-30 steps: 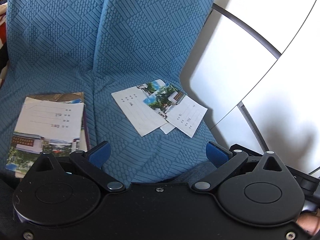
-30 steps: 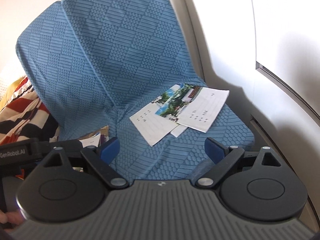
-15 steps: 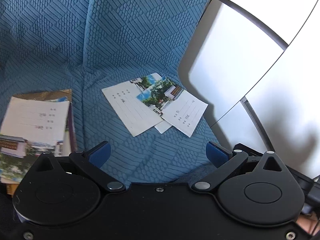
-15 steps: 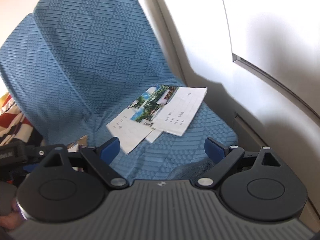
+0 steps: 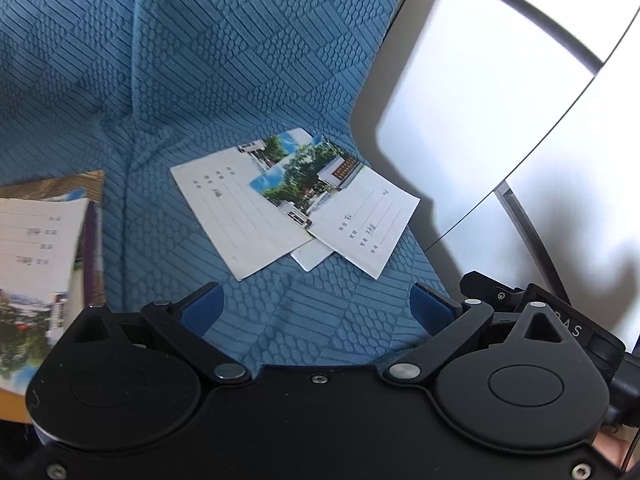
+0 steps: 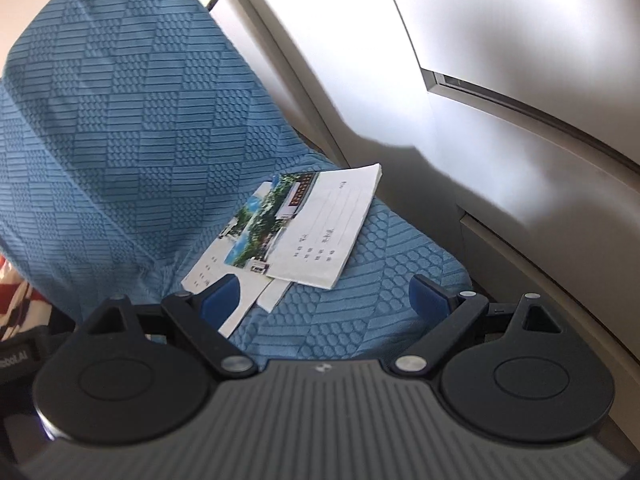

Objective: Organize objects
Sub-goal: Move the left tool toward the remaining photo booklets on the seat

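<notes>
- Both the left gripper (image 5: 316, 304) and the right gripper (image 6: 326, 296) had jaws spread, empty.
- Loose booklets (image 5: 296, 204) lay overlapped at frame centre on the blue seat (image 5: 240, 60).
- Best approach: pinch the top booklet's free edge, then lift gently toward the stack (image 5: 40, 240) at left.

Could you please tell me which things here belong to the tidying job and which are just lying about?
Part of the job:
- loose booklets overlapping on the seat
- stacked booklets beside them
- left claw and right claw, both open

Just lying about:
- blue seat cover
- striped cloth
- white wall panel
</notes>
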Demonstrator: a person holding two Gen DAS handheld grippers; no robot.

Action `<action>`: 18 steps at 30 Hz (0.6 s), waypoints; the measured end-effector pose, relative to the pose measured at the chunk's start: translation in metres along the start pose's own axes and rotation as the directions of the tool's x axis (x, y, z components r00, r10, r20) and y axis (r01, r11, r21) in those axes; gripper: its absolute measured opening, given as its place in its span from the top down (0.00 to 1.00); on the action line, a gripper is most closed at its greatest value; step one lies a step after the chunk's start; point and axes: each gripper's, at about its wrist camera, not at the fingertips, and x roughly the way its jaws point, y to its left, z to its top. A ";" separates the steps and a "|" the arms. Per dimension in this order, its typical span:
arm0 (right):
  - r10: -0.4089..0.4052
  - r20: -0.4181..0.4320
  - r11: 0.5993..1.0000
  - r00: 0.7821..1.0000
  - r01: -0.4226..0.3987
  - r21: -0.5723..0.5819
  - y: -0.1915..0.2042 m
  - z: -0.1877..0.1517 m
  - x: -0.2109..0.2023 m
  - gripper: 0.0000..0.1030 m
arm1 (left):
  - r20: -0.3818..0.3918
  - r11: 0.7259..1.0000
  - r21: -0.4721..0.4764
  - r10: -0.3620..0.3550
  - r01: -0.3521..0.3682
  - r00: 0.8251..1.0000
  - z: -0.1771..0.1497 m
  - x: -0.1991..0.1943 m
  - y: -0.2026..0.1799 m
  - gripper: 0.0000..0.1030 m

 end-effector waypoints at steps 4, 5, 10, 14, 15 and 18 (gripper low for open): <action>-0.001 -0.015 1.000 1.000 0.001 0.021 -0.017 0.009 0.014 0.11 | -0.022 1.000 -0.004 -0.007 0.007 1.000 0.004 0.026 -0.003 0.06; 0.000 -0.018 1.000 1.000 0.000 0.026 -0.021 0.011 0.018 0.11 | -0.027 1.000 -0.007 -0.010 0.010 1.000 0.005 0.032 -0.004 0.06; -0.014 -0.053 1.000 0.998 0.014 0.016 -0.035 0.025 0.040 0.23 | -0.051 0.999 -0.024 -0.039 0.038 0.998 0.012 0.062 -0.010 0.09; 0.005 -0.076 1.000 0.997 -0.007 -0.022 -0.036 0.037 0.059 0.23 | -0.075 0.996 -0.046 -0.076 0.072 0.994 0.016 0.088 -0.013 0.13; 0.010 -0.080 0.999 0.997 -0.013 -0.032 -0.035 0.041 0.063 0.24 | -0.086 0.995 -0.061 -0.087 0.082 0.993 0.017 0.095 -0.012 0.14; 0.023 -0.110 0.999 0.994 -0.028 -0.038 -0.033 0.052 0.081 0.25 | -0.106 0.984 -0.119 -0.145 0.133 0.984 0.018 0.113 -0.008 0.15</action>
